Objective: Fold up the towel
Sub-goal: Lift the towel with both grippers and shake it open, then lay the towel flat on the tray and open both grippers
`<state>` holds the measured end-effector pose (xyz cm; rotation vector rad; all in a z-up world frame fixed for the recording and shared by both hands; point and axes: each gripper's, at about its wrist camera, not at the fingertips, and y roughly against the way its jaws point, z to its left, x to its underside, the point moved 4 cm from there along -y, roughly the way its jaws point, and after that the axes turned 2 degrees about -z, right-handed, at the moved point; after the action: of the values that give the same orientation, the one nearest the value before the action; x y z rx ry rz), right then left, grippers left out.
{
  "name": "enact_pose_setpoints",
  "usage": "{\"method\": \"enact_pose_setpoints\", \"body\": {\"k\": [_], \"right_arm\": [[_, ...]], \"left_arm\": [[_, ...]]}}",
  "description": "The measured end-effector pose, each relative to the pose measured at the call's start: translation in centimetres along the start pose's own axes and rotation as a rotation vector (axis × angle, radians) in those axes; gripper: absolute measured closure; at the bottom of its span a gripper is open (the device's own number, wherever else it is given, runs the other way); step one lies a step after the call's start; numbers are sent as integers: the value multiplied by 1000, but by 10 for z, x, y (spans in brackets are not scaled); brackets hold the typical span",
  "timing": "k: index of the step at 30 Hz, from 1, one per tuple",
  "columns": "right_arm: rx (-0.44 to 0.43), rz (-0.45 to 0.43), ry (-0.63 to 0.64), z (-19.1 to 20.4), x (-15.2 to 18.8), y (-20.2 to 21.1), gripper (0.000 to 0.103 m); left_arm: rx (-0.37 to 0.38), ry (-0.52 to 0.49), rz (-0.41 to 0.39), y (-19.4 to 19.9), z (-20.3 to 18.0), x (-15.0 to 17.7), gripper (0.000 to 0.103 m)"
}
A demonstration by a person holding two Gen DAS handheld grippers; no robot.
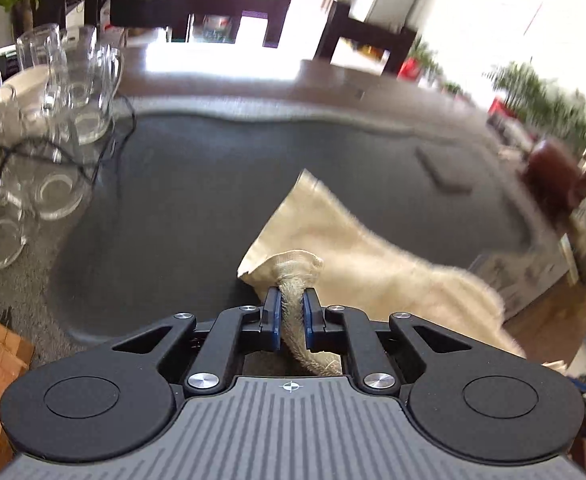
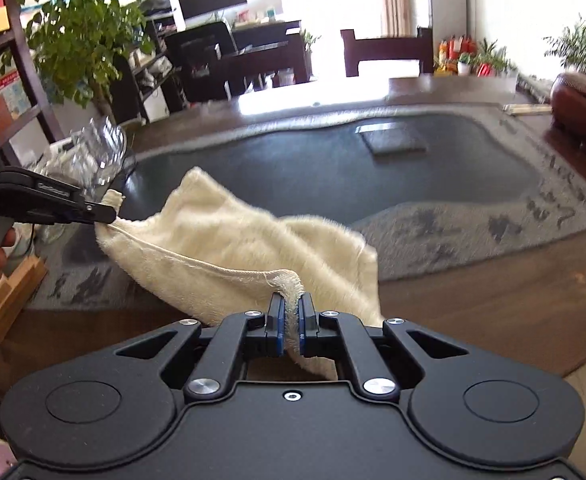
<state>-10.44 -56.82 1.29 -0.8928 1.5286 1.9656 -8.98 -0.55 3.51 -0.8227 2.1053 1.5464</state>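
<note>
Right gripper fingers clamped on a bunched corner of the cream towel. Left gripper fingers clamped on the other corner. Towel hangs lifted between them, hem edge running left to right, fluffy, creased, sagging toward the grey mat on the brown surface. Glass jars crowd the left side; dark pad lies further back on the mat.

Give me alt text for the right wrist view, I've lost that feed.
The right gripper is shut on a corner of the cream towel, while the left gripper pinches another corner at the left, so the towel hangs between them above the grey mat. Glasses stand behind the left gripper.
</note>
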Motion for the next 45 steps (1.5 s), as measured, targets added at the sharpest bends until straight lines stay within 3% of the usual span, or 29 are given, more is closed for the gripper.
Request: {"method": "enact_pose_setpoints", "body": {"k": [6, 14, 24, 31, 37, 42, 45], "right_arm": [[37, -88, 21, -10, -39, 1, 96], [61, -207, 9, -33, -112, -7, 96], [120, -300, 68, -57, -211, -33, 96], [157, -387, 117, -62, -259, -47, 96], [192, -414, 143, -60, -263, -57, 96], [190, -337, 174, -56, -220, -70, 96], [175, -284, 172, -52, -193, -74, 96]], "left_arm": [[55, 11, -84, 5, -19, -39, 92], [88, -68, -231, 8, -65, -124, 92], [94, -115, -342, -5, -109, -216, 92], [83, -117, -424, -7, -128, -271, 92], [68, -132, -446, -14, -130, -273, 92], [49, -148, -392, -31, -113, -227, 92], [35, -145, -320, -43, -97, -188, 92]]}}
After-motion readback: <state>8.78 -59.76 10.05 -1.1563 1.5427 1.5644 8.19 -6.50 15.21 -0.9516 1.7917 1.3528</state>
